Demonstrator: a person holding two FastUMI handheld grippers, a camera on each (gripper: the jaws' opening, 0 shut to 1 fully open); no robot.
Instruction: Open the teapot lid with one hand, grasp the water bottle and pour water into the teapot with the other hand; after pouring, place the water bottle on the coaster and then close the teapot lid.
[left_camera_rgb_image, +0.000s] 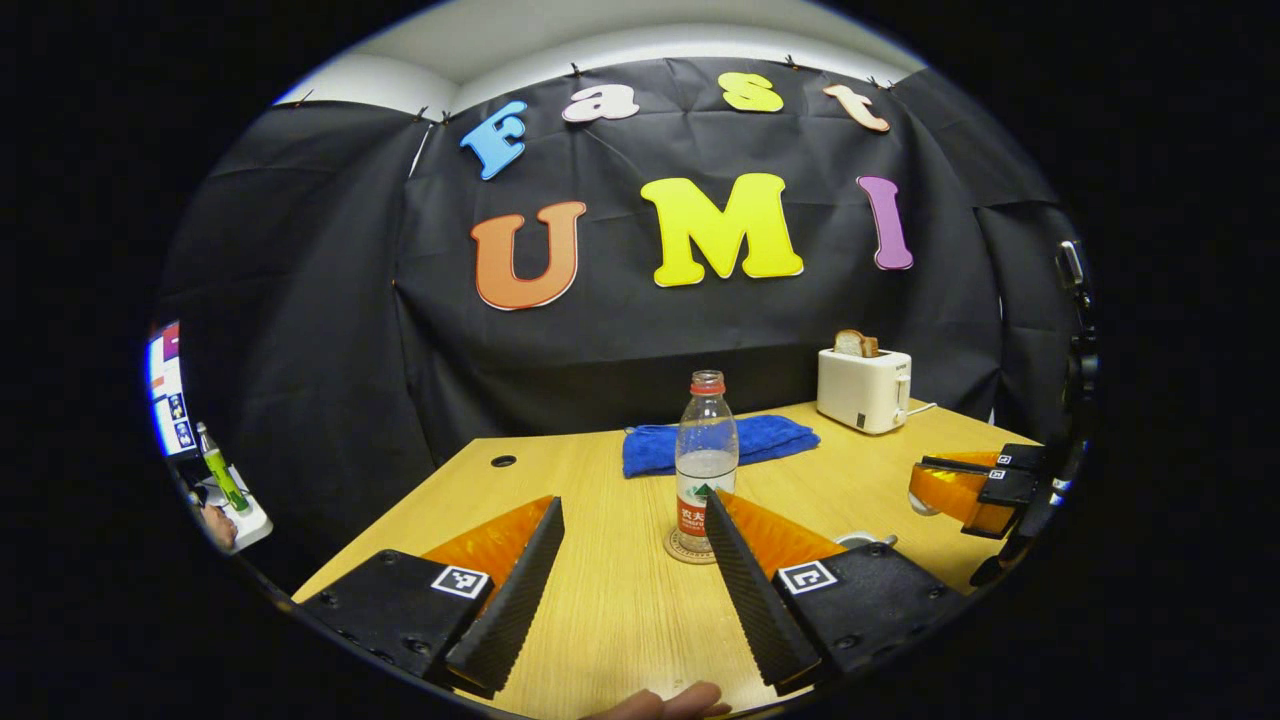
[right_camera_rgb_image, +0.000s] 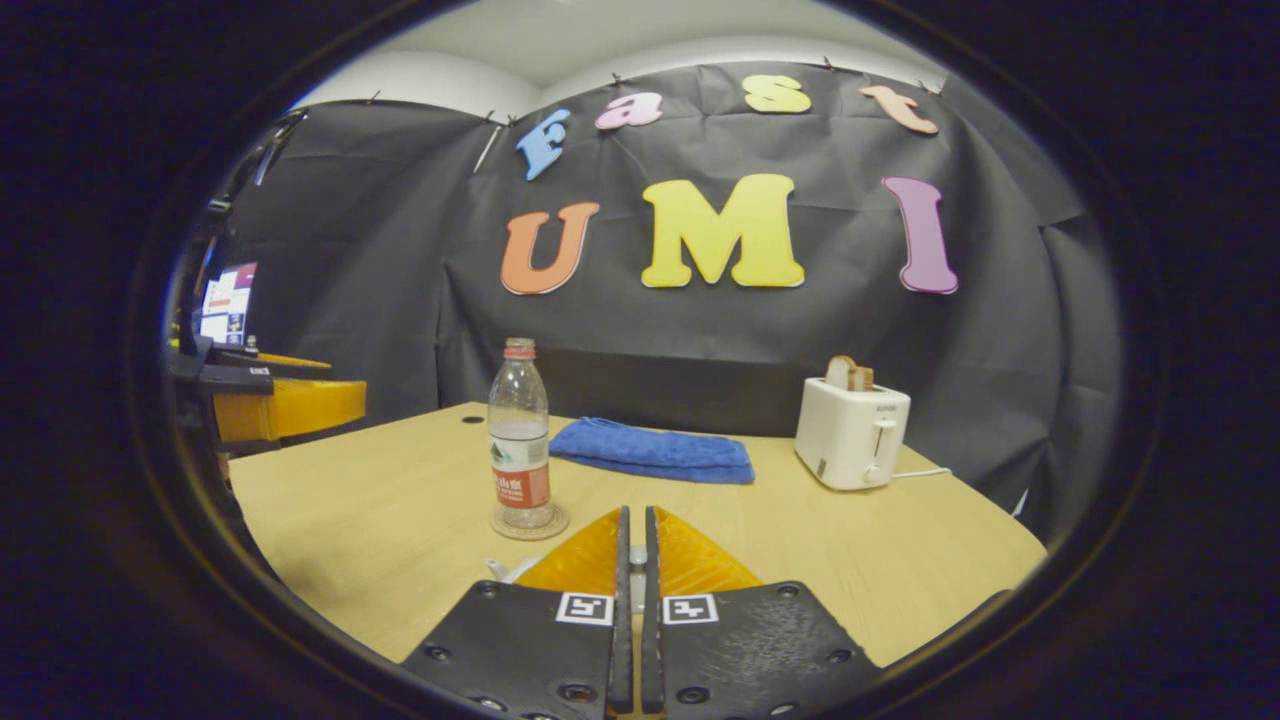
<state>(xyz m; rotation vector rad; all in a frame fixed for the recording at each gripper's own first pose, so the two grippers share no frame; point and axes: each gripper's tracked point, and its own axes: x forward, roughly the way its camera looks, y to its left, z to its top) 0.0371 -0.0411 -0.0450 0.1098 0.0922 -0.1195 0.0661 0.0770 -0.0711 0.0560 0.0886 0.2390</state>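
Note:
A clear water bottle (left_camera_rgb_image: 706, 455) with a red cap, about half full, stands upright on a round coaster (left_camera_rgb_image: 683, 549). My left gripper (left_camera_rgb_image: 633, 502) is open just in front of it, its right finger next to the bottle's base, touching nothing. Behind that finger peeks the pale teapot (left_camera_rgb_image: 862, 540). My right gripper (left_camera_rgb_image: 918, 488) hovers at the far right with a small white piece, apparently the teapot lid (left_camera_rgb_image: 918, 504), at its tip. In the right gripper view the right gripper (right_camera_rgb_image: 635, 512) is shut to a thin slit above a white bit of the teapot (right_camera_rgb_image: 503, 570); the bottle (right_camera_rgb_image: 519, 440) stands on the coaster (right_camera_rgb_image: 530, 525).
A folded blue towel (left_camera_rgb_image: 722, 443) lies behind the bottle. A white toaster (left_camera_rgb_image: 864, 388) with bread in it stands at the back right, its cord trailing on the wooden table (left_camera_rgb_image: 610, 610). A hand (left_camera_rgb_image: 665, 704) shows at the near edge. The left gripper (right_camera_rgb_image: 285, 405) hangs at the table's left.

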